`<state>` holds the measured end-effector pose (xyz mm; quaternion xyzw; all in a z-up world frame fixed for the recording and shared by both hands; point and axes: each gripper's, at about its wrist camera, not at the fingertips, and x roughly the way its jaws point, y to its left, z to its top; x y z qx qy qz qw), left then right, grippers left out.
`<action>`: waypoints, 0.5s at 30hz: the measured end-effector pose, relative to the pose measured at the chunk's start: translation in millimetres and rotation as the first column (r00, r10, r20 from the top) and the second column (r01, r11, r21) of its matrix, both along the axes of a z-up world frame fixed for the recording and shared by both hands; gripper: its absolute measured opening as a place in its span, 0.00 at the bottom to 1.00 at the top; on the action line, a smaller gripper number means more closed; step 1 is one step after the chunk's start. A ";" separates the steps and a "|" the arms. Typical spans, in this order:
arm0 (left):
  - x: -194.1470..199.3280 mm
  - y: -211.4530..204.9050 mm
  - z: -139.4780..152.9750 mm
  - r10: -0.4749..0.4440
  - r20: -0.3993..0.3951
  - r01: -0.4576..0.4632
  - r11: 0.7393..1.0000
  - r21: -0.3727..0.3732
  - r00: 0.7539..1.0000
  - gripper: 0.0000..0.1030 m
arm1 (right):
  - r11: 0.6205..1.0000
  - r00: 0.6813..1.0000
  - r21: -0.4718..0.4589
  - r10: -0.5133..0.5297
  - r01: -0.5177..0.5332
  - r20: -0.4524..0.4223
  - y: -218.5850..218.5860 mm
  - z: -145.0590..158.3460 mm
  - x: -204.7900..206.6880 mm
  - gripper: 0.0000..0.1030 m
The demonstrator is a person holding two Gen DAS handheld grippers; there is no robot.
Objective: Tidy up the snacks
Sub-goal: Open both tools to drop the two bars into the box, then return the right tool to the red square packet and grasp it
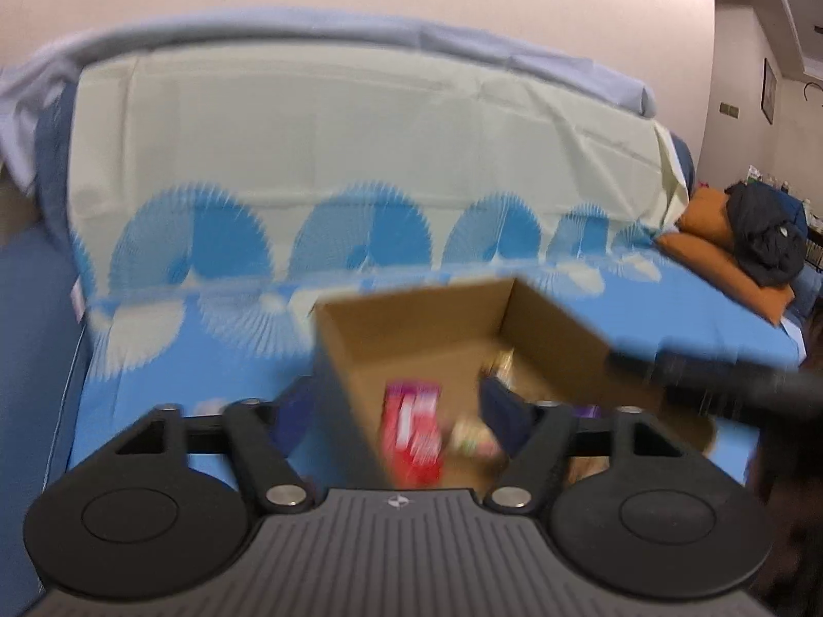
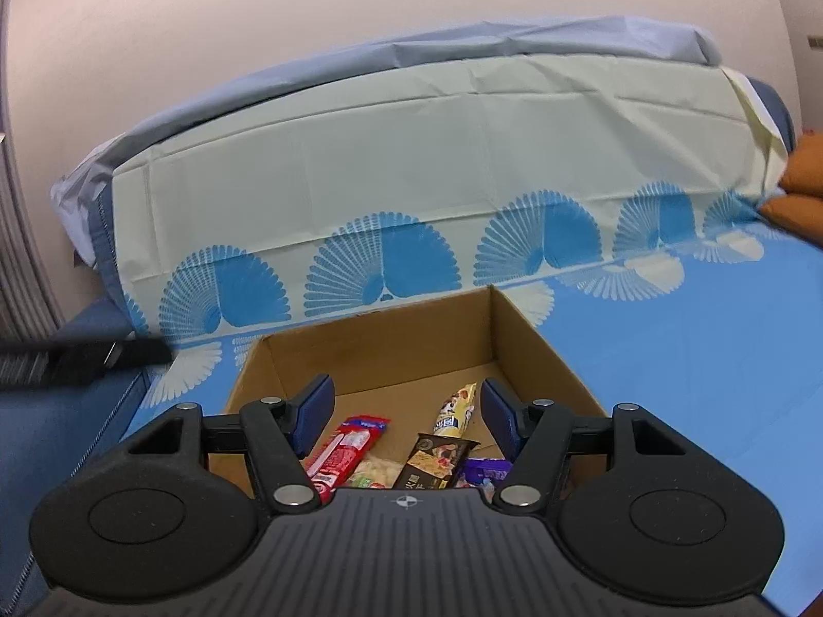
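Snacks (image 2: 342, 455) lie inside the cardboard box (image 2: 380, 339) on the sofa (image 2: 694, 339); right gripper (image 2: 406, 419) hangs over the box, jaws apart, holding nothing; left gripper (image 1: 406, 421) is likewise half open and empty.

Fan-patterned blue sheet (image 2: 694, 339), orange cushions (image 1: 720, 252), dark jacket (image 1: 766, 241).

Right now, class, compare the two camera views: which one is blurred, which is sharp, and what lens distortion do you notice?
Left wrist view: motion-smeared, the cardboard box and red packet streaked. Right wrist view: sharp, the dark snack bar has readable print. Both: fisheye bends the draped sofa back into an arc.
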<state>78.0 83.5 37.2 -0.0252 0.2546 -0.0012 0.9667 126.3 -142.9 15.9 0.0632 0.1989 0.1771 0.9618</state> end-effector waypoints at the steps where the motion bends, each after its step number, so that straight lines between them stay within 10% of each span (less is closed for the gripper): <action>1: -10.3 13.6 -8.9 0.005 -0.019 -0.005 1.000 -0.005 1.000 0.52 | 1.000 1.000 -0.010 0.006 -0.006 0.011 2.7 0.4 -2.5 0.63; 5: -53.3 62.8 -42.7 0.052 -0.050 -0.050 0.998 0.031 0.997 0.24 | 0.998 0.998 -0.050 0.039 -0.036 0.052 14.5 2.8 -13.0 0.56; 10: -102.7 110.7 -85.0 0.128 -0.053 -0.124 0.990 0.064 0.990 0.24 | 0.991 0.988 -0.093 0.105 -0.095 0.115 35.0 6.6 -30.2 0.32; 15: -136.8 145.4 -105.6 0.279 -0.032 -0.280 0.958 -0.060 0.960 0.26 | 0.977 0.981 -0.152 0.164 -0.148 0.104 65.1 1.0 -39.5 0.30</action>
